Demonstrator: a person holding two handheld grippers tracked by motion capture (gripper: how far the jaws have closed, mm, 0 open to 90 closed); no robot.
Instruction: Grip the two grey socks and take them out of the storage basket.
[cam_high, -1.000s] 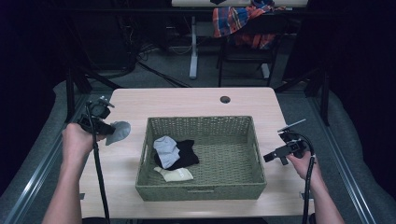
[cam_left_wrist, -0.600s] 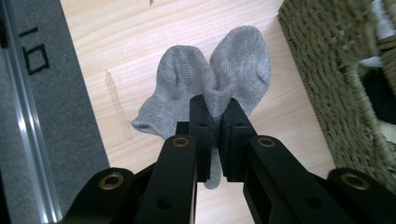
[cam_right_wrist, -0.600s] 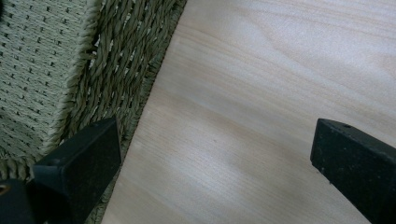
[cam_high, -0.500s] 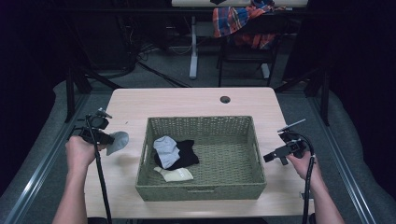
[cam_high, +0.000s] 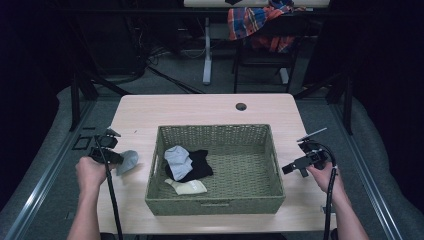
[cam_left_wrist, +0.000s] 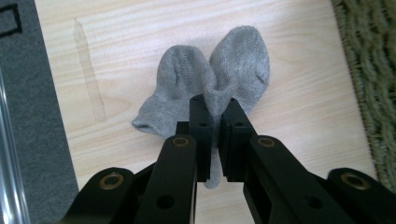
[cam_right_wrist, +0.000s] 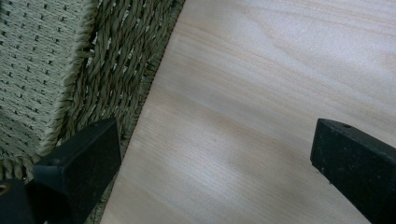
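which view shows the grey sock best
The left gripper view: the grey sock lies close up, pinched between the left gripper jaws. The high view shows it small beside the basket.

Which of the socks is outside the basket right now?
The grey sock, pinched in the left gripper on the table left of the wicker basket. The light blue, black and cream ones lie inside it.

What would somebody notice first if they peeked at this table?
Probably the big green woven basket in the middle of the wooden table, with a light grey sock, a black sock and a cream sock in its left part. Next, the left claw at the table's left edge, shut on a grey sock outside the basket. The right claw hangs open beside the basket's right wall.
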